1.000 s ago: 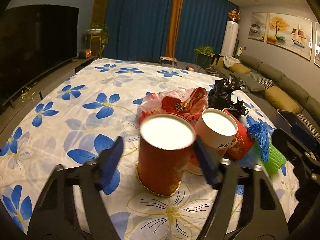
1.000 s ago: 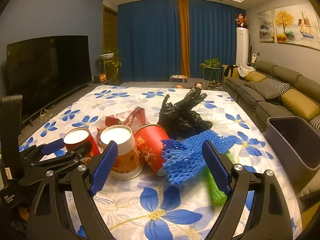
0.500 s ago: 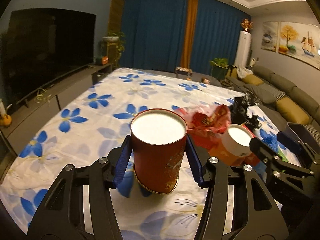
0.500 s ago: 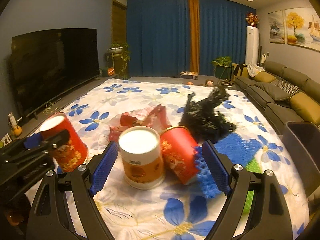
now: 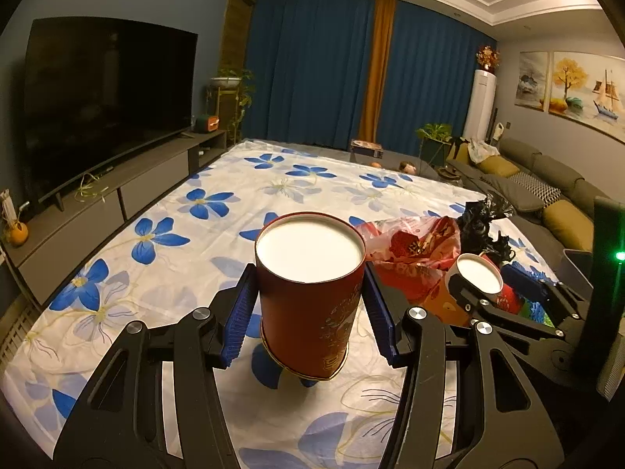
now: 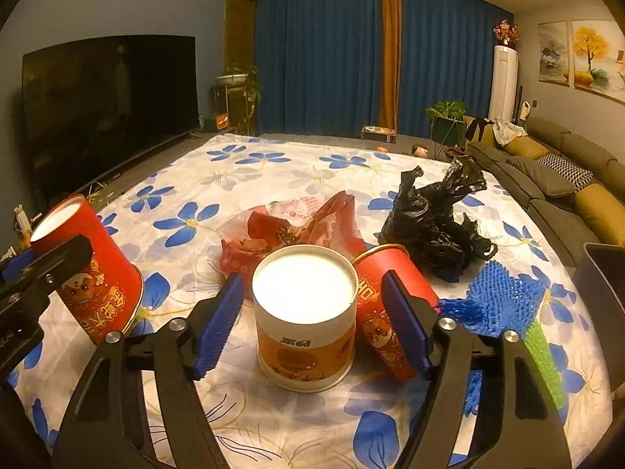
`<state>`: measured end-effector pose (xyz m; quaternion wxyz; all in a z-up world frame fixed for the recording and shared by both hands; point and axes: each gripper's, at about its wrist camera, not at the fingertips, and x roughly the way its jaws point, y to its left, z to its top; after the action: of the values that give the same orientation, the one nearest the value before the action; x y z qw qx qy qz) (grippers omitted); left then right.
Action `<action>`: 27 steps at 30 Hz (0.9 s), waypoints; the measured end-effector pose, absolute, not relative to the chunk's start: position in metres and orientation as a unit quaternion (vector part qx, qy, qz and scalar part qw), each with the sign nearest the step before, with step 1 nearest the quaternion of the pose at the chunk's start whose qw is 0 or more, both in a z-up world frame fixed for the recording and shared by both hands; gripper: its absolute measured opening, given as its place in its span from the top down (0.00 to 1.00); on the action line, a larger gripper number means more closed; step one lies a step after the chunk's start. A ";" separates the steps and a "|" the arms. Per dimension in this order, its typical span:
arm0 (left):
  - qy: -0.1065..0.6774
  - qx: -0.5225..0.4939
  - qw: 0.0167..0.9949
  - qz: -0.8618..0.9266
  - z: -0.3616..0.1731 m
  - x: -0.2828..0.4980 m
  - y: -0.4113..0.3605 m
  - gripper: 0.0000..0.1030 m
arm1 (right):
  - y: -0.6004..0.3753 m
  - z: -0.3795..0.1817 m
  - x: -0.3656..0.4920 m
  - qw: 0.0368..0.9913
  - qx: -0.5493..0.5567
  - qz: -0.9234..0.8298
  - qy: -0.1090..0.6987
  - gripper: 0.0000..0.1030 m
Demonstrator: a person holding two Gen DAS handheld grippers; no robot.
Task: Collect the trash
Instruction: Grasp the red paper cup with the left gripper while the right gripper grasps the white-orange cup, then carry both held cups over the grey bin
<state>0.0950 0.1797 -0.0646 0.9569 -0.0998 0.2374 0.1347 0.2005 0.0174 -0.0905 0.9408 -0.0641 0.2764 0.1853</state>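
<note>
My left gripper (image 5: 308, 308) is shut on a red paper cup (image 5: 308, 297), held upside down and lifted off the flowered tablecloth (image 5: 218, 203); the cup also shows in the right wrist view (image 6: 91, 273). My right gripper (image 6: 310, 320) is open, its pads either side of a white-and-orange upside-down cup (image 6: 306, 320) without touching it. A second red cup (image 6: 386, 312) lies tilted against that cup, behind the right pad. A red wrapper (image 6: 297, 226), a black plastic bag (image 6: 433, 215) and blue foam netting (image 6: 500, 301) lie beyond.
A green foam net (image 6: 543, 367) lies at the right by the table edge. A grey bin (image 6: 605, 285) stands off the table's right side. A TV (image 5: 101, 105) on a low cabinet runs along the left; a sofa (image 6: 566, 172) is at the right.
My left gripper closed on the red cup and carried it up and to the left, away from the pile. My right gripper moved in around the white-and-orange cup.
</note>
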 end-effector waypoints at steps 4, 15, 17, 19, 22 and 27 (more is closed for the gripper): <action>0.238 -0.100 0.957 0.135 -0.065 0.095 0.179 0.49 | 0.019 -0.094 0.202 0.938 -0.065 0.190 0.283 0.46; 0.236 -0.094 0.957 0.136 -0.064 0.092 0.174 0.49 | 0.010 -0.080 0.184 0.940 -0.056 0.210 0.262 0.47; 0.236 -0.092 0.958 0.136 -0.063 0.091 0.172 0.49 | 0.006 -0.073 0.177 0.942 -0.054 0.215 0.253 0.47; 0.235 -0.089 0.959 0.134 -0.061 0.091 0.169 0.49 | 0.002 -0.068 0.170 0.942 -0.052 0.219 0.247 0.47; 0.233 -0.085 0.960 0.131 -0.058 0.089 0.165 0.49 | -0.005 -0.059 0.161 0.945 -0.049 0.221 0.237 0.47; 0.227 -0.079 0.962 0.126 -0.051 0.085 0.155 0.49 | -0.018 -0.049 0.147 0.948 -0.044 0.222 0.223 0.47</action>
<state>0.0852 0.1549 -0.0505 0.9625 -0.0789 0.2268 0.1263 0.1466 -0.0180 -0.0492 0.9481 -0.0439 0.2233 0.2221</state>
